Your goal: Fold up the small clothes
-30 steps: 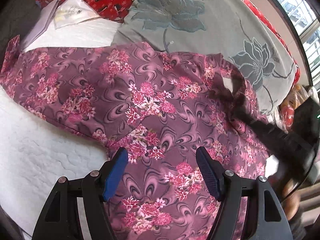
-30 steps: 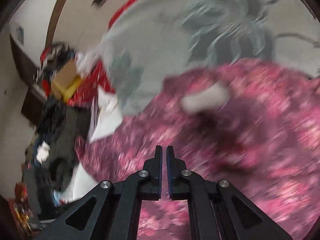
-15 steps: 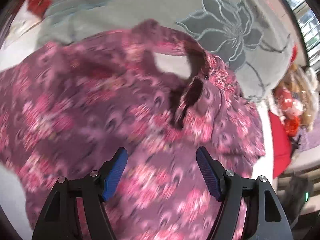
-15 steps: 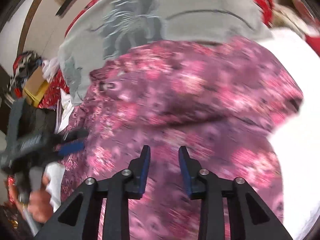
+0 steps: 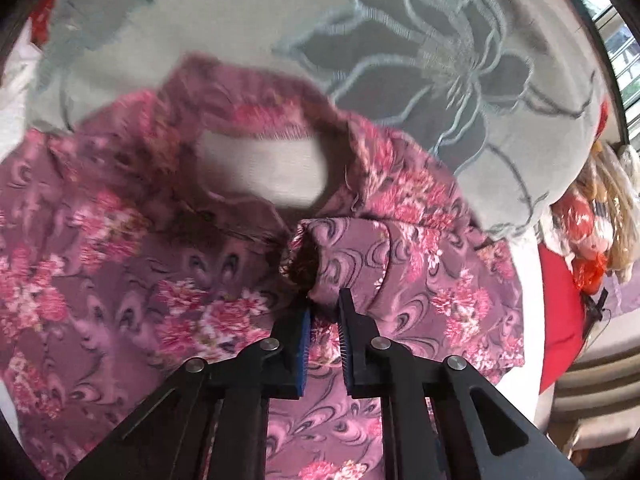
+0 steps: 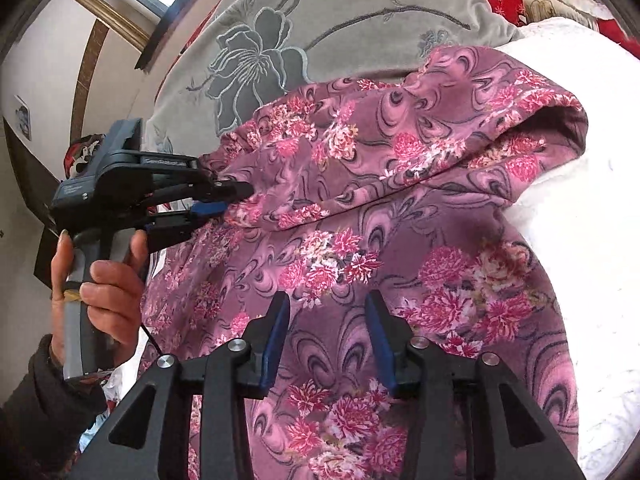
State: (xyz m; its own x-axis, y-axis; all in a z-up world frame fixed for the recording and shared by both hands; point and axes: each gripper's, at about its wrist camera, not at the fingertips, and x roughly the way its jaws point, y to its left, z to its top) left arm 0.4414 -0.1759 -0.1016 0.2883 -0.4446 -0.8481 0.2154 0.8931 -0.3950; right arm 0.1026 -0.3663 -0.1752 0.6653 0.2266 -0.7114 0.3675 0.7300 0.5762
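Observation:
A purple shirt with pink flowers (image 5: 120,280) lies spread on the bed, its neck opening (image 5: 264,172) towards the pillow. My left gripper (image 5: 324,312) is closing its jaws on the cuff of the right sleeve (image 5: 348,252), and the fabric is pinched between the blue pads. In the right wrist view that sleeve (image 6: 380,152) lies folded across the shirt (image 6: 360,360), with the left gripper (image 6: 236,200) clamped on its end. My right gripper (image 6: 326,316) hovers over the shirt's body, its jaws opening with nothing between them.
A grey pillow with a dark embroidered flower (image 5: 420,52) lies behind the collar. White quilt (image 6: 580,220) shows to the right of the shirt. A red cushion (image 5: 560,304) sits at the bed's right edge. A hand in a dark sleeve (image 6: 108,276) holds the left gripper.
The left gripper travelled across the shirt to the sleeve cuff near the collar and shut on it. The right gripper went from shut to open and drew back over the shirt's body.

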